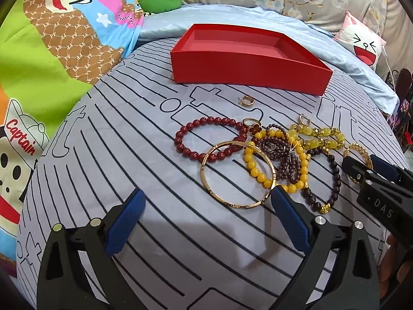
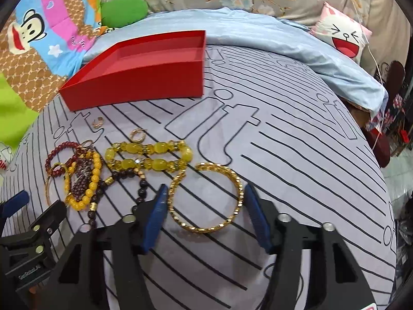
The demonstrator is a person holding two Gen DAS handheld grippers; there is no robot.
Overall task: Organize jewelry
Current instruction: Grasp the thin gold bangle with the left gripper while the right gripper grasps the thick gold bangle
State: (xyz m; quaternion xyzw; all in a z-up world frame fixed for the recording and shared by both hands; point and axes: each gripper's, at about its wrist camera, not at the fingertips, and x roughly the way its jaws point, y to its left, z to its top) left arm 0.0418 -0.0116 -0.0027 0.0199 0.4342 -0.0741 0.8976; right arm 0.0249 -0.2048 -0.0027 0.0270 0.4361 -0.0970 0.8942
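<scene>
Both grippers hang over the striped bed sheet (image 1: pixel 108 134), pointing steeply down at the jewellery. The right gripper (image 2: pixel 205 202) has its blue fingers (image 2: pixel 155 217) spread on either side of the gold chain bangle (image 2: pixel 206 199). The bangle lies flat on the sheet between them; the left finger sits right at its rim, the right finger (image 2: pixel 256 217) just beside the opposite edge, and I can't tell whether either pad presses on it.

The left gripper (image 1: pixel 206 208) has its fingers (image 1: pixel 125 222) spread wide. The plain gold bangle (image 1: pixel 237 174) lies just ahead of them, its near edge at the tip of the right-hand finger (image 1: pixel 289 218).

Beyond those fingertips sits a tangle: a dark red bead bracelet (image 1: pixel 209 137), a yellow bead bracelet (image 1: pixel 277 160) and a dark bead bracelet (image 1: pixel 325 178), overlapping one another. Further out, well past all the fingers, a small gold ring (image 1: pixel 246 101) lies alone, then the open red box (image 1: pixel 247 56).
</scene>
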